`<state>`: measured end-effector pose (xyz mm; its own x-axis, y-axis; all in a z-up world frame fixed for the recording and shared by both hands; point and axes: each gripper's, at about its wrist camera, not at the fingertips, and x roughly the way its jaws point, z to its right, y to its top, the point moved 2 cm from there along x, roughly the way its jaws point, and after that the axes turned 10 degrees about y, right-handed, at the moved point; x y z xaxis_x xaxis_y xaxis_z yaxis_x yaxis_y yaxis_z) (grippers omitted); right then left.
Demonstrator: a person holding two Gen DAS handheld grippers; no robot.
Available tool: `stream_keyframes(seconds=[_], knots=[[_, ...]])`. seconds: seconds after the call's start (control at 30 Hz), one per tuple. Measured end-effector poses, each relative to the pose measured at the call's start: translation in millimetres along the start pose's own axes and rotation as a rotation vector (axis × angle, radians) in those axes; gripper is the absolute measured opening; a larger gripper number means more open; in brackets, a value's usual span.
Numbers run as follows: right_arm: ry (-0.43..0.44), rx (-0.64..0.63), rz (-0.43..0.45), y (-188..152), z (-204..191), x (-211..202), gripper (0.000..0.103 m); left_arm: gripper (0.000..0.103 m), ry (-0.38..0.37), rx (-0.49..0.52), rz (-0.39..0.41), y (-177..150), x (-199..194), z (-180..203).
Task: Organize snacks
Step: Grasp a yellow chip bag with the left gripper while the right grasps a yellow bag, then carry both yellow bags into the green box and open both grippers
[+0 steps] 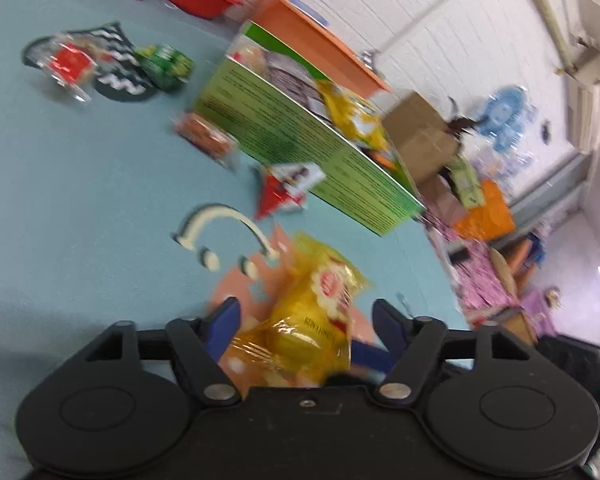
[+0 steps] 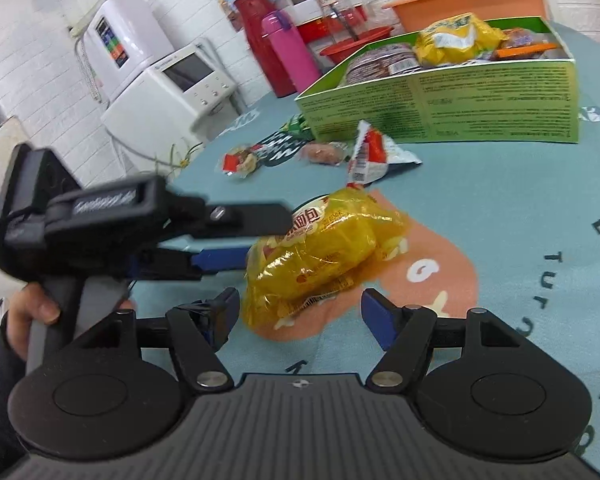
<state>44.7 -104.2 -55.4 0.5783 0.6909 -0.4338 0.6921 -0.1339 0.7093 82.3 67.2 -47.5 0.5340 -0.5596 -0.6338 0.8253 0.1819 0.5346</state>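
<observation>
Both grippers (image 1: 306, 312) (image 2: 300, 304) angled down, seemingly straddling yellow packet (image 2: 324, 256)

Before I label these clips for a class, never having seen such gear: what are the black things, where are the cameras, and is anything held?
No robot here: a person holds a hand-operated two-finger gripper in each hand, with a camera riding on each one. One picture looks along the left gripper, the other along the right gripper, which also shows the left one from the side. On the teal tablecloth lies a yellow bread packet; the left gripper's open fingers straddle it without pressing. The right gripper is open and holds nothing. Behind stands a green cardboard box already holding snacks, with small wrapped snacks loose around it.
</observation>
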Motion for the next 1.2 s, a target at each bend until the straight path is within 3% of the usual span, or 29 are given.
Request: stream_keyframes(seconds=[0.07,0.17,0.37,0.4,0.43,0.47,0.53,0.6,0.9,1.2], knots=[[-0.040,-0.007,0.022,1.4,0.5,-4.2,0.103,0.102,0.008,0.007,0.015,-1.5,-5.3,3.0],[-0.023,-0.017,0.042,2.2,-0.4,-8.4,0.103,0.103,0.035,0.009,0.043,2.1,-6.3,4.6],[-0.041,-0.018,0.050,4.3,1.6,0.8,0.103,0.103,0.053,0.033,0.014,0.8,9.9,8.0],[-0.038,-0.011,0.051,4.0,2.8,3.6,0.103,0.095,0.058,0.041,0.004,0.2,13.6,7.8],[-0.043,-0.006,0.051,3.4,4.7,6.8,0.103,0.065,0.054,0.046,-0.009,-0.5,17.0,7.6],[-0.038,-0.011,0.060,2.6,5.9,8.6,0.096,0.060,0.034,0.034,-0.015,-1.5,19.2,6.4],[-0.017,-0.026,0.058,0.4,5.6,12.7,0.072,0.058,0.048,0.035,0.001,-2.5,18.5,9.2],[-0.009,-0.028,0.062,1.7,4.9,11.6,0.064,0.057,0.042,0.040,0.017,-1.1,15.4,14.1],[-0.013,-0.149,0.183,38.0,-4.6,-10.3,0.062,0.056,-0.013,0.098,0.117,38.9,2.5,51.4],[-0.057,-0.208,0.315,94.4,17.0,-28.3,0.062,0.056,-0.070,0.166,0.172,100.3,27.3,95.9]])
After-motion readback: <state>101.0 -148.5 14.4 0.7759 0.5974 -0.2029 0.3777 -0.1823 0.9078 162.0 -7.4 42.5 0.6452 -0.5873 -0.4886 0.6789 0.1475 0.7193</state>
